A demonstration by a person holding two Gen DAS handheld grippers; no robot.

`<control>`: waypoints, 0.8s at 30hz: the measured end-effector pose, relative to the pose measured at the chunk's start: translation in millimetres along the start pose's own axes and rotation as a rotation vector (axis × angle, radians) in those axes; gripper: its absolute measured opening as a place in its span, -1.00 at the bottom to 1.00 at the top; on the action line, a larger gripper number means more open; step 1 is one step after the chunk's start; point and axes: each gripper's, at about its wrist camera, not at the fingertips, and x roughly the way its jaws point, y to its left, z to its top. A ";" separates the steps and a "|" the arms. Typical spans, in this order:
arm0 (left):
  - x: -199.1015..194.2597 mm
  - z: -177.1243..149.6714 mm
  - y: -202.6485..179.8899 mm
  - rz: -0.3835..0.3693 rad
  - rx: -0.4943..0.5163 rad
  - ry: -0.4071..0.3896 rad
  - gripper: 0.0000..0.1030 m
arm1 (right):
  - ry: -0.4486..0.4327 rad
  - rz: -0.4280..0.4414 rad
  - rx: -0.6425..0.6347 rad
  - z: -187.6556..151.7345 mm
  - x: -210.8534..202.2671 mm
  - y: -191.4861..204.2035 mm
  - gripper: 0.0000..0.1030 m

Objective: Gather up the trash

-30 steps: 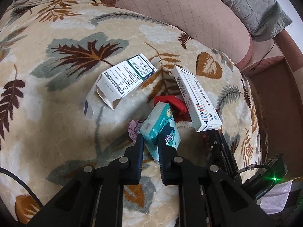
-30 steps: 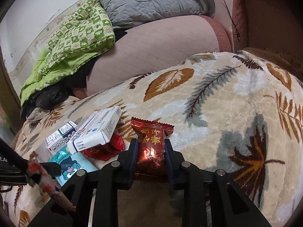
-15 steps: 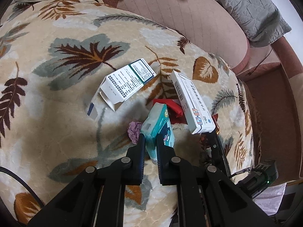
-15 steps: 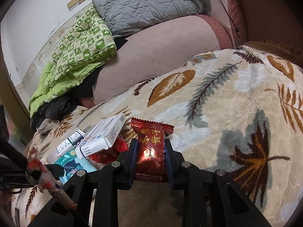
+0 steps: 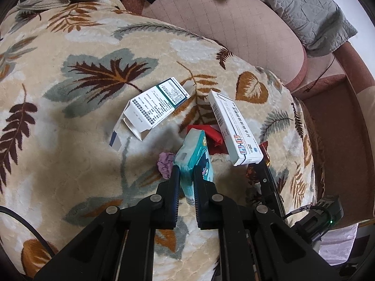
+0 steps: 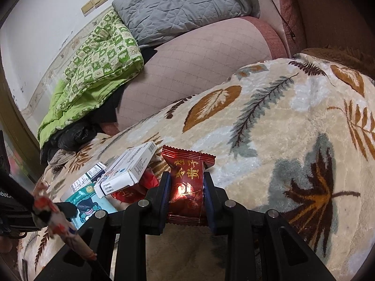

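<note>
Spread over the whole scene: a cream blanket (image 5: pixel 70 164) patterned with brown and grey leaves, backed by a pink quilted cushion (image 6: pixel 194 70). Piled along the wall behind: a grey quilted pillow (image 6: pixel 178 7) and a green checked quilt (image 6: pixel 98 65), with dark clothing (image 6: pixel 75 135) bunched just below.

Clustered on the blanket: a white medicine box with its end flaps open (image 5: pixel 152 110), lying flat. Beside it, a second, longer white box (image 5: pixel 234 128), tilted, with one end propped over a crumpled red wrapper (image 5: pixel 215 135). Seen from the right wrist as well, that long box (image 6: pixel 131 171) over the red wrapper (image 6: pixel 138 187).

Pinched on a teal tissue pack (image 5: pixel 194 157), the left gripper (image 5: pixel 186 175); pack held on edge between both black fingers, directly above the blanket and near the red wrapper. Visible also at the lower left of the right wrist view (image 6: pixel 86 201).

Clamped on a dark red snack packet with gold characters (image 6: pixel 187 182), the right gripper (image 6: pixel 186 182); fingers pressed against both sides, crimped top edge sticking up past the fingertips, just right of the long box.

Smallest of all: a crumpled purple scrap (image 5: pixel 165 164) lying on the blanket just left of the tissue pack.
</note>
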 end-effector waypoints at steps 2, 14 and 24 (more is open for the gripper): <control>-1.2 -0.2 0.3 0.005 0.002 -0.004 -0.80 | -0.003 0.003 0.006 -0.4 -1.3 -0.9 -0.45; -11.0 0.4 -1.6 -0.001 0.007 -0.031 -0.82 | -0.010 0.020 0.056 -1.5 -8.0 -10.5 -0.45; -20.5 -1.5 -4.3 -0.003 0.015 -0.052 -0.82 | -0.011 0.022 0.063 -5.1 -24.2 -9.1 -0.45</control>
